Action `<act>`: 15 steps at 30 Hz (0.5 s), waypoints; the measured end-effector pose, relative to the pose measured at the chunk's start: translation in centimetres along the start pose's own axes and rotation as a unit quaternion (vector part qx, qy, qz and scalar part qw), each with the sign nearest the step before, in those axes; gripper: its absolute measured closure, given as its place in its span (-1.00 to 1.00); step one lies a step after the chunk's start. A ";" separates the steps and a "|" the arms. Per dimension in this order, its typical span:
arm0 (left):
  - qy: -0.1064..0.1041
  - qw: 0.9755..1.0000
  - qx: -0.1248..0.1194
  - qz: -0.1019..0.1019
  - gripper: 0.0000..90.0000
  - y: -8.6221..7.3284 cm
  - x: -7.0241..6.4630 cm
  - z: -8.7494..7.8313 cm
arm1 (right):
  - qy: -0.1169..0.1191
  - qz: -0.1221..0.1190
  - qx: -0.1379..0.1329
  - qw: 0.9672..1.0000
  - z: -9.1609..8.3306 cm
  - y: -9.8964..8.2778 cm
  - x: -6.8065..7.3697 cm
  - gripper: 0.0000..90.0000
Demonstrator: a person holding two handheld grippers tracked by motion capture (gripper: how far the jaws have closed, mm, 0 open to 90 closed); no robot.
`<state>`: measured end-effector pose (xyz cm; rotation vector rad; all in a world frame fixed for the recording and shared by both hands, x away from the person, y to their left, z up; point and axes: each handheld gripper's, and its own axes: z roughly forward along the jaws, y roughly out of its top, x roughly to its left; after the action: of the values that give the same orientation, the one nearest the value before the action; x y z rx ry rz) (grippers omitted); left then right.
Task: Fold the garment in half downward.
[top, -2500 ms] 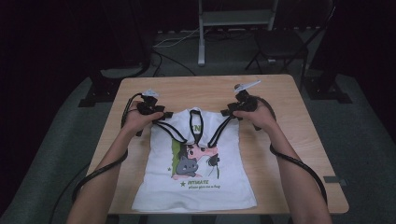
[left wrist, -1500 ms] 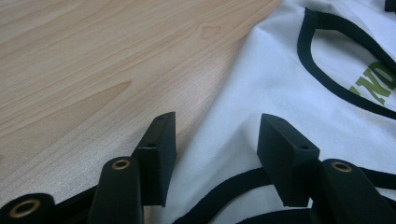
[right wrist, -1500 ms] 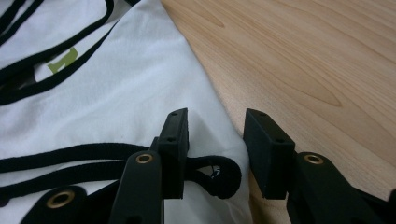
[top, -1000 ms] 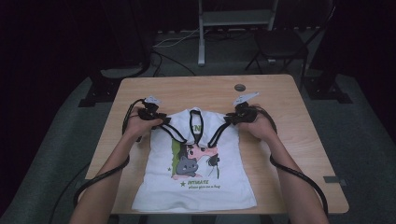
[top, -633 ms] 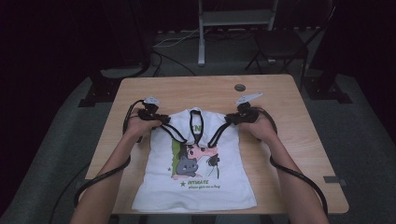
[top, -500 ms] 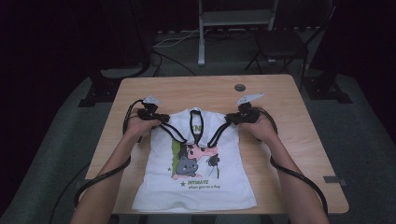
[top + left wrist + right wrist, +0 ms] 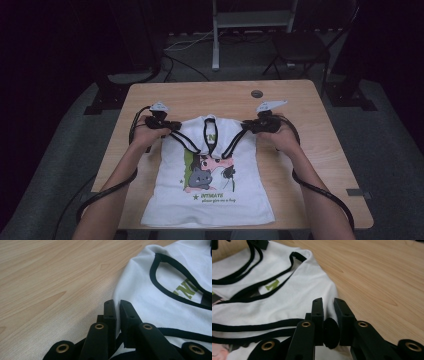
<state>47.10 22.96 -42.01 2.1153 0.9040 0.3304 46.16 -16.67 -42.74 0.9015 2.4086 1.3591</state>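
The left hand-held gripper (image 7: 115, 305) is pinching the left shoulder of the white sleeveless shirt with black trim and a cartoon picture (image 7: 210, 187), its jaws having just been closing on the cloth. The right hand-held gripper (image 7: 329, 305) is clamping the other shoulder, jaws nearly together. The shirt is lying flat on the light wooden desk (image 7: 300, 107). Compared with a moment ago, both hands are sitting lower, right at the shoulders.
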 end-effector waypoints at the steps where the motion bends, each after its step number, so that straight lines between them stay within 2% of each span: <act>1: -0.001 1.000 -0.004 0.001 0.87 0.0 -0.1 -0.1 | 0.001 -0.004 -0.004 1.000 -0.2 0.0 0.1 0.76; 2: -0.003 1.000 -0.007 0.009 0.87 0.0 -0.3 -0.5 | 0.005 -0.011 -0.011 1.000 -0.4 0.0 0.5 0.76; 5: -0.004 1.000 -0.015 0.012 0.87 -0.1 -0.6 -0.9 | 0.006 -0.020 -0.015 1.000 -0.8 -0.1 0.7 0.76; 10: -0.006 0.999 -0.023 0.030 0.86 -0.5 -0.9 -2.1 | 0.022 -0.030 -0.027 0.999 -1.7 -0.4 1.1 0.75; 15: -0.010 0.999 -0.025 0.043 0.85 -1.4 -1.3 -3.1 | 0.030 -0.057 -0.033 0.997 -2.8 -0.7 2.0 0.75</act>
<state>43.90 24.39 -40.99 2.1124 0.7869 0.3715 43.04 -17.64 -41.62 0.7062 2.4021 1.4336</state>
